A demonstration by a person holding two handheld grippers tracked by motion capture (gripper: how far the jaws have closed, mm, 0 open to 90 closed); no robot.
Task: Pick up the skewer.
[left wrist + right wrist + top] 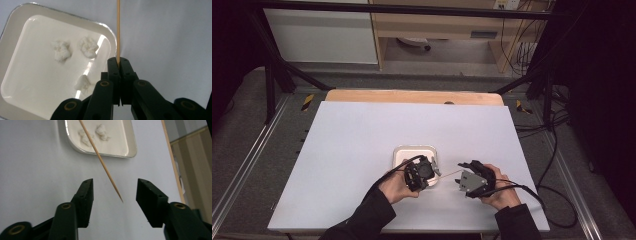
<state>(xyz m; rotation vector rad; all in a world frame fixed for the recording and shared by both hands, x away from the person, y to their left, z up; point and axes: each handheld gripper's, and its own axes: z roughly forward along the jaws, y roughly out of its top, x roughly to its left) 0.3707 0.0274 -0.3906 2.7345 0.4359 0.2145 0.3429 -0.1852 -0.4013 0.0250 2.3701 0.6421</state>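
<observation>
While the left gripper (118, 65) clamps its jaws tight on the blunt end of a thin wooden skewer (118, 30), it hovers over the right edge of a white tray (398, 153) holding three pale lumps (61, 50). The skewer runs rightward above the white table (352, 135), its pointed tip hanging between the spread, empty jaws of the right gripper (114, 192), touching neither.

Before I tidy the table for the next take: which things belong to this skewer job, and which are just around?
In use: wooden skewer clamped in left gripper; open right gripper; white tray; three white food lumps.

Around: shelf unit; floor cables.
</observation>
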